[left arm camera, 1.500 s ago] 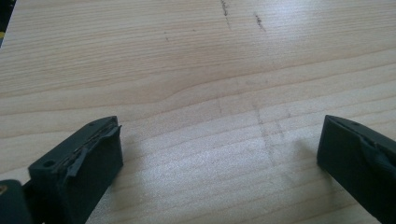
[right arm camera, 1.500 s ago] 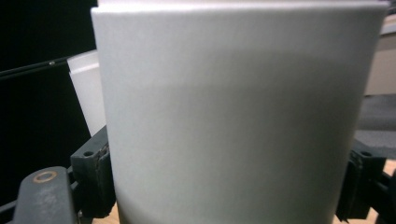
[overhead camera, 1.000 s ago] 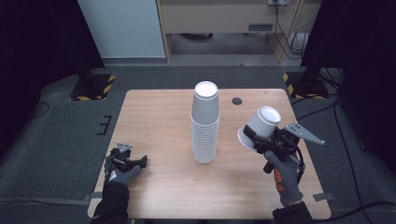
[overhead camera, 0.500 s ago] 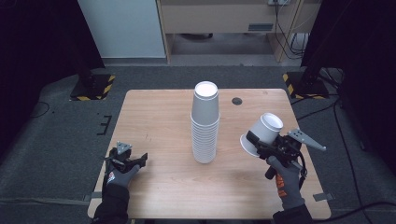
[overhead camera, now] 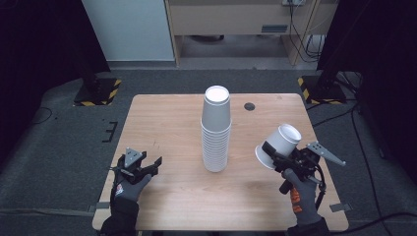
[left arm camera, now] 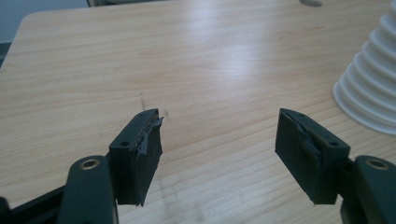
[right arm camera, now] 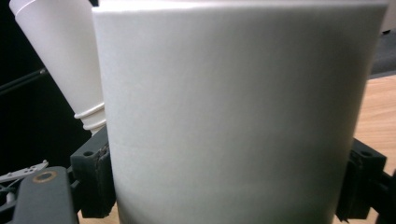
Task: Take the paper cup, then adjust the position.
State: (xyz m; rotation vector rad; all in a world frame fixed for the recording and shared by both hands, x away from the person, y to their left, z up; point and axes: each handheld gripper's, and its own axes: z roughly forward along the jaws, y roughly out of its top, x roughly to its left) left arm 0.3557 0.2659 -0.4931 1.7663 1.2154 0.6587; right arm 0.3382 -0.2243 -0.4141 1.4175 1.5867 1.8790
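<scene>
The right gripper (overhead camera: 273, 156) is clamped on a single white paper cup (overhead camera: 278, 146), jaws pressed against its sides near the rim; the right gripper view shows the cup wall (right arm camera: 233, 116) wedged between both black pads. The cup hangs tilted, bottom pointing up and away, above the table's 4 o'clock area, well apart from the tall stack of white paper cups (overhead camera: 216, 130) that stands upside down at the centre of the light wooden table (overhead camera: 167, 118).

The left gripper (overhead camera: 142, 167) sits over the 8 o'clock corner. Its jaws have just been closing, though they stand partly open with a wide gap, and the left gripper view shows bare wood between the pads (left arm camera: 140, 154), so it has hold of nothing. The lowest rims of the stack (left arm camera: 369, 88) show at that view's 3 o'clock edge, near but not touched.

As I judge it, the work is taking cups off the stack and setting them out one by one. One cup is lifted free and not yet put down; no cup stands alone on the table, so nearly everything is left, with the whole stack to get through.

A small dark round grommet (overhead camera: 250, 106) sits in the tabletop at about 1 o'clock from the stack. I can read no writing, brand or label on the cups, grippers or table.
</scene>
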